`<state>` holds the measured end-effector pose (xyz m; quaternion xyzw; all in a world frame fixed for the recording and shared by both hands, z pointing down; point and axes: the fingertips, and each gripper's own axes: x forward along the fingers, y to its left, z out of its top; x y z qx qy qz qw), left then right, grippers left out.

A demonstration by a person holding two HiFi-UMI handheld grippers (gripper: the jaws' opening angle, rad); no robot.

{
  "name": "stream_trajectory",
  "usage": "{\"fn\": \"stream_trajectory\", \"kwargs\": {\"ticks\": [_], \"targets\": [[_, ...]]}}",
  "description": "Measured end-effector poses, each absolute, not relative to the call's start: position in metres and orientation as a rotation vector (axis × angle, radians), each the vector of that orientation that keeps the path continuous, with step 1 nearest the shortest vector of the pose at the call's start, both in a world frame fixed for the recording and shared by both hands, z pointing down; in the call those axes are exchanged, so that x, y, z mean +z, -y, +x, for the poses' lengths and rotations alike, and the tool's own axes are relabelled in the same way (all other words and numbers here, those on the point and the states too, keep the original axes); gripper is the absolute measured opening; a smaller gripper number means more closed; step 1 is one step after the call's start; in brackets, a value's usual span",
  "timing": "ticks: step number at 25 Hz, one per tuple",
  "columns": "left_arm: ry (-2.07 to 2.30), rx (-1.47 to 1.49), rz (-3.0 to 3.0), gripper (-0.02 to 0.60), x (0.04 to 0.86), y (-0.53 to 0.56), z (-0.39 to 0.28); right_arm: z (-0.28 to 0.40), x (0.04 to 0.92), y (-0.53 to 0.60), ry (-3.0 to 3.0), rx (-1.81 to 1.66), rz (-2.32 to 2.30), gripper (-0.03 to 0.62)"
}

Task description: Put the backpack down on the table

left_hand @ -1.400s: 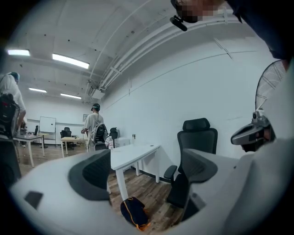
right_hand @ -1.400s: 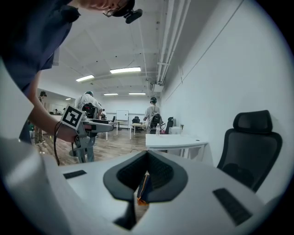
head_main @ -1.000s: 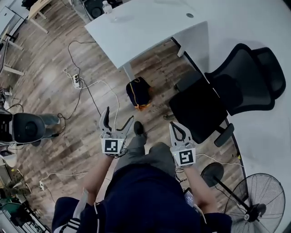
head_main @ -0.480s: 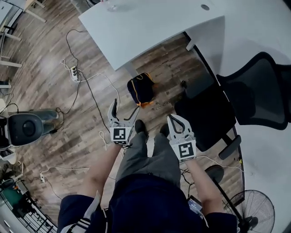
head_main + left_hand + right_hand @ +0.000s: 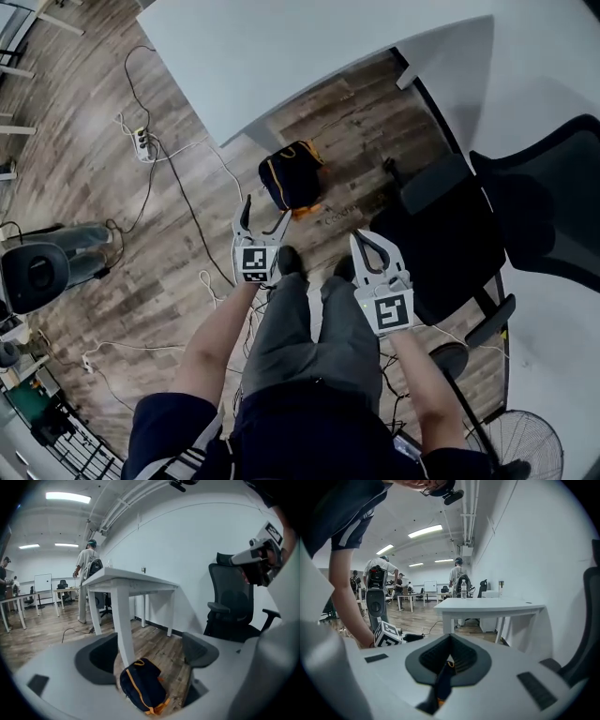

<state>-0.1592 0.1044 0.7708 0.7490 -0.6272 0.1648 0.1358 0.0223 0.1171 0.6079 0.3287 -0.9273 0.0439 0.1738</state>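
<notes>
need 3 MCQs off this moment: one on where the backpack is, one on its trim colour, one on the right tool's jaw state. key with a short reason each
1. Where is the backpack?
A) on the chair seat
B) on the floor beside the table leg
C) hanging from a tool

2. What colour is its trim?
A) orange
B) green
C) white

3. How do the jaws of the right tool stand?
A) spread wide
B) together, holding nothing
C) clamped on a cable

Key:
1 B: the head view shows it lying on the wood planks near the leg.
2 A: orange piping shows on the dark fabric in the left gripper view.
3 B: the right gripper view shows the pads meeting at the tip, with the backpack visible only beyond them.
</notes>
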Motion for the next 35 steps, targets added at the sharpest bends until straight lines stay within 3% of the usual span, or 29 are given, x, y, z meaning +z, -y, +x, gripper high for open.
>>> {"fn": "stream_trajectory", "kwargs": {"ticks": [15,35], "targets": [[1.699,0.547,2.128,0.368,0.930,-0.068,-0.163,-0.007,0.697,-0.080,2.711,0.218,0.933,-0.002],[1.745,0.655,1.837,0.364,1.094,-0.039,-0.189,-0.005,0.755,-0.066,2.702,0.313,0.955,-0.002]]}}
